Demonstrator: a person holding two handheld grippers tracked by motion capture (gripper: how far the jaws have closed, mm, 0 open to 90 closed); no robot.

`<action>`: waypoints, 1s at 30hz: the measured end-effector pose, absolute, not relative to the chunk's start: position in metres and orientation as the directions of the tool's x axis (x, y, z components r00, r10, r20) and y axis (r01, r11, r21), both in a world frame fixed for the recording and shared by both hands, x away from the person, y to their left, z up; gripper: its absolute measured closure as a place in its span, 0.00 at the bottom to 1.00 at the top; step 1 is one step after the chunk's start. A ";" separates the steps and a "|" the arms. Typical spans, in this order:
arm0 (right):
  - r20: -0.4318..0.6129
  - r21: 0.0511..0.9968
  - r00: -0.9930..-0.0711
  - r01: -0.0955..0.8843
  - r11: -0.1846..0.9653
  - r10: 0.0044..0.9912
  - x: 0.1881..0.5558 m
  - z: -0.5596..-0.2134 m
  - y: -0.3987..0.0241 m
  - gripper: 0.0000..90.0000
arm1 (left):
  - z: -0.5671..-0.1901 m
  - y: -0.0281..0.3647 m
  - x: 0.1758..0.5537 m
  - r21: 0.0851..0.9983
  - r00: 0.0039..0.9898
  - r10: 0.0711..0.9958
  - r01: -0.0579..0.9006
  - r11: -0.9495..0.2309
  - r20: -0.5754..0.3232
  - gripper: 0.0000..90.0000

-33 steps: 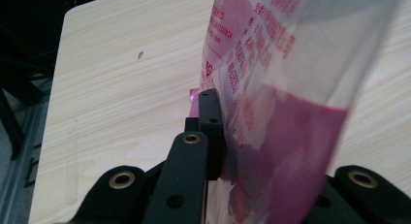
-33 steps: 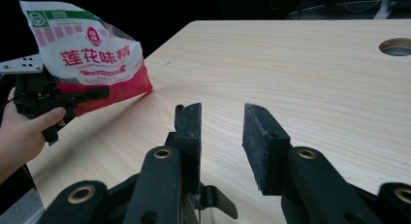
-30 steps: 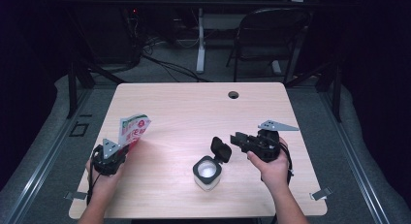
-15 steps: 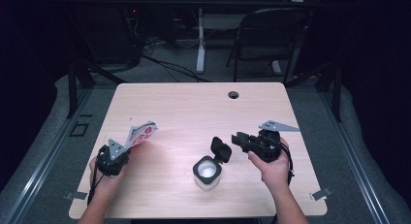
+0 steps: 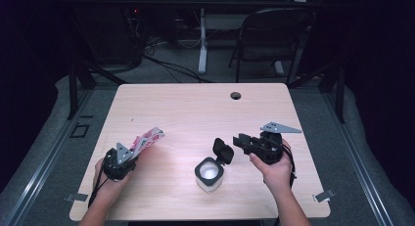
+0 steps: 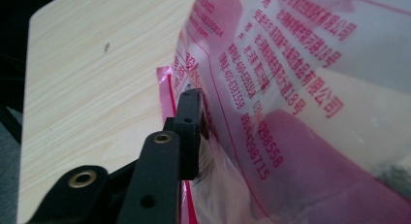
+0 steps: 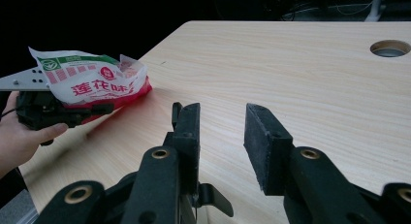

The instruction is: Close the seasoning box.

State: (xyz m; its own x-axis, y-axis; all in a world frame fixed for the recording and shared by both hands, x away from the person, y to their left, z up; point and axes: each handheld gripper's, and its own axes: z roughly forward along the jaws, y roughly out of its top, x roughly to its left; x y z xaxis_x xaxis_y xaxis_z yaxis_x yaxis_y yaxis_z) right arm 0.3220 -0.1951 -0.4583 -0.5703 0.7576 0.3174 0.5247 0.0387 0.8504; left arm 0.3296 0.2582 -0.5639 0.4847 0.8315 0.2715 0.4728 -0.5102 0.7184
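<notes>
Holding the pink snack bag (image 5: 147, 139) near the table's (image 5: 195, 108) left edge, my left gripper (image 5: 128, 152) has just been loosening with it between the jaws, while my open, empty right gripper (image 5: 238, 140) waits beside the open jar (image 5: 209, 173) toward the front edge.
</notes>
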 end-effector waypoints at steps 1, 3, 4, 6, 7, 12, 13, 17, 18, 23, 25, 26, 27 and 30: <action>0.317 0.850 -0.570 0.525 0.039 0.758 0.322 -0.458 -0.195 0.75 | -0.564 0.258 0.330 0.718 0.485 0.831 0.473 -0.510 0.271 0.74; 0.317 0.849 -0.568 0.527 0.039 0.759 0.323 -0.458 -0.195 0.74 | -0.565 0.257 0.330 0.716 0.495 0.827 0.474 -0.513 0.264 0.69; 0.317 0.849 -0.568 0.527 0.039 0.759 0.323 -0.458 -0.195 0.74 | -0.565 0.257 0.329 0.715 0.502 0.826 0.477 -0.511 0.255 0.69; 0.317 0.848 -0.574 0.528 0.045 0.755 0.324 -0.459 -0.193 0.72 | -0.566 0.258 0.329 0.722 0.517 0.824 0.477 -0.501 0.230 0.58; 0.317 0.848 -0.574 0.528 0.045 0.755 0.324 -0.459 -0.193 0.72 | -0.566 0.258 0.329 0.727 0.527 0.821 0.473 -0.498 0.220 0.58; 0.320 0.850 -0.573 0.526 0.039 0.755 0.324 -0.459 -0.191 0.70 | -0.569 0.261 0.330 0.748 0.572 0.796 0.436 -0.501 0.199 0.38; 0.320 0.850 -0.573 0.526 0.039 0.755 0.324 -0.459 -0.191 0.70 | -0.569 0.261 0.329 0.752 0.579 0.792 0.432 -0.498 0.192 0.38; 0.320 0.848 -0.575 0.528 0.043 0.753 0.325 -0.459 -0.191 0.70 | -0.565 0.260 0.327 0.754 0.612 0.773 0.426 -0.501 0.168 0.32; 0.318 0.848 -0.575 0.528 0.045 0.754 0.325 -0.459 -0.191 0.69 | -0.564 0.260 0.326 0.755 0.617 0.771 0.426 -0.498 0.160 0.32; 0.319 0.846 -0.575 0.530 0.047 0.754 0.326 -0.460 -0.191 0.68 | -0.559 0.260 0.325 0.767 0.637 0.764 0.440 -0.468 0.101 0.30; 0.314 0.842 -0.572 0.536 0.057 0.758 0.326 -0.461 -0.191 0.68 | -0.555 0.260 0.323 0.777 0.648 0.758 0.435 -0.455 0.081 0.30; 0.313 0.841 -0.572 0.538 0.059 0.758 0.327 -0.461 -0.190 0.67 | -0.554 0.260 0.323 0.782 0.653 0.754 0.433 -0.448 0.071 0.30; 0.310 0.840 -0.570 0.540 0.062 0.761 0.327 -0.462 -0.190 0.67 | -0.553 0.259 0.322 0.788 0.657 0.751 0.432 -0.438 0.056 0.30; 0.291 0.843 -0.565 0.534 0.073 0.772 0.328 -0.463 -0.187 0.68 | -0.549 0.256 0.319 0.795 0.668 0.743 0.423 -0.434 0.050 0.30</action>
State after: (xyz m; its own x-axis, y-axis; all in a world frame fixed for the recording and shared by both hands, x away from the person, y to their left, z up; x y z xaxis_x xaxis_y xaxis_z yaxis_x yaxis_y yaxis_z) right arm 0.3278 -0.1873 -0.4633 -0.5649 0.7720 0.2913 0.5337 0.0726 0.8426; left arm 0.3191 0.2562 -0.5490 0.6679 0.7426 0.0500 0.4230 -0.4339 0.7955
